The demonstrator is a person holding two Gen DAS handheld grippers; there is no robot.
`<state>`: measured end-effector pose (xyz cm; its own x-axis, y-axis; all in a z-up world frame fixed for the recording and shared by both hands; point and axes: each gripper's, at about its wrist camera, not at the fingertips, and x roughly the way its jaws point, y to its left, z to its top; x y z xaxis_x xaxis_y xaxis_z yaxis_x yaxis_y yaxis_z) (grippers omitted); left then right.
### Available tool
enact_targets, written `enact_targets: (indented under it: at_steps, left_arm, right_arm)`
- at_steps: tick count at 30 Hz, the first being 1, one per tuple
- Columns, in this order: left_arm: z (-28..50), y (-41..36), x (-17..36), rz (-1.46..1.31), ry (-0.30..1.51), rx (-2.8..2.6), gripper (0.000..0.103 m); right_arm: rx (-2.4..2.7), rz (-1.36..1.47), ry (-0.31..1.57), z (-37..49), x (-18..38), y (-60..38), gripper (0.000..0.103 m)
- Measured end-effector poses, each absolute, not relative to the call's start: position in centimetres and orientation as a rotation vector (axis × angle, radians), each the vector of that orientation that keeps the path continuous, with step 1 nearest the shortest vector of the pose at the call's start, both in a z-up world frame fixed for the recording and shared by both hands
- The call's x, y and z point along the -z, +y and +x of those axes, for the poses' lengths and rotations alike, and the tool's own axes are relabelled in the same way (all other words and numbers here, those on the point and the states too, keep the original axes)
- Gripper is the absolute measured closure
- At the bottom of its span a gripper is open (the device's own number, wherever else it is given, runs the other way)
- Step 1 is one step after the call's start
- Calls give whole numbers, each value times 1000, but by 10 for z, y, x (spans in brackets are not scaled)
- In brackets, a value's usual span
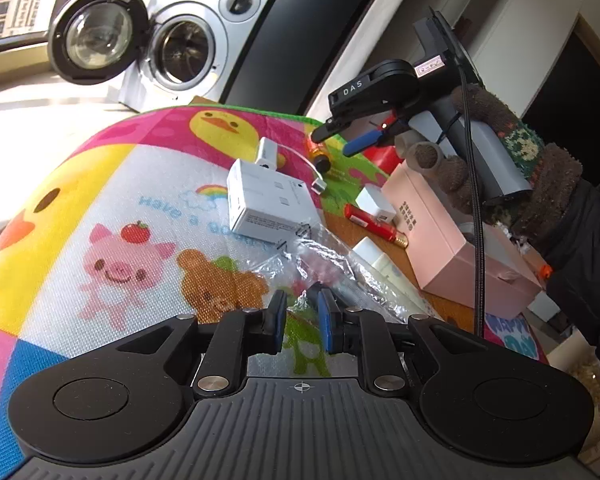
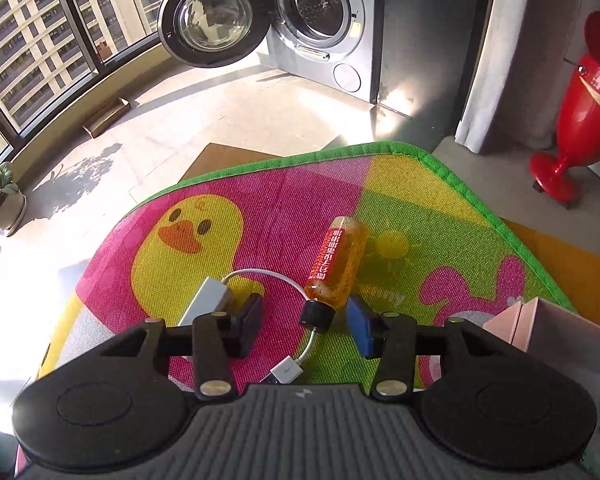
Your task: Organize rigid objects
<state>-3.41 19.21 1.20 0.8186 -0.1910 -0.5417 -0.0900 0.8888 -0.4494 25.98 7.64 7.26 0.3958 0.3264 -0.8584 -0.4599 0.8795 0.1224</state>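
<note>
My left gripper (image 1: 302, 322) is nearly shut, its blue pads close on the edge of a crinkled clear plastic bag (image 1: 320, 268) lying on the cartoon mat (image 1: 100, 208). Beyond it lie a white adapter box (image 1: 268, 204), a white USB adapter with cable (image 1: 269, 153), a red tube (image 1: 374, 226) and a pink box (image 1: 460, 240). My right gripper (image 2: 306, 326) is open and low over the mat (image 2: 260, 208), its jaws either side of the black cap of an orange bottle (image 2: 336, 264) lying flat. The white adapter (image 2: 208, 300) and its plug (image 2: 286, 372) lie between the fingers. In the left wrist view the right gripper (image 1: 340, 136) hovers over the bottle (image 1: 319, 156).
A washing machine (image 2: 320, 20) with its door open stands behind the mat. A red vase (image 2: 580, 112) stands at the right. A plant pot (image 2: 4, 208) sits by the window. A small white cube (image 1: 374, 202) and cream items (image 1: 384, 264) lie beside the pink box.
</note>
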Motion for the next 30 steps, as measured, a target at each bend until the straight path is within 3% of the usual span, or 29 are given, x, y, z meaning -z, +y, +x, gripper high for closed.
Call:
enact_targets:
  at_steps: [4,8,17,24,30]
  left_arm:
    - [-33,191,-12,-482,615,60,84]
    - [-38,194,-10,-474,627,48,84]
    - [-39,187,-17,-466,623,42,84]
    - [-25,137,-45,-323,592,146,84]
    - [-3,83,-34,-138,702,158,84]
  right_arm:
    - [-391,-46,1073,286,-53,77,57]
    - [-396,-76,1088,286,-41,82,76]
    - [-695,-242,913,138,-93,26,76]
    - [-649,-340,828,40,-68,-44,76]
    - [-450,-305,804,16,-44,-103,75]
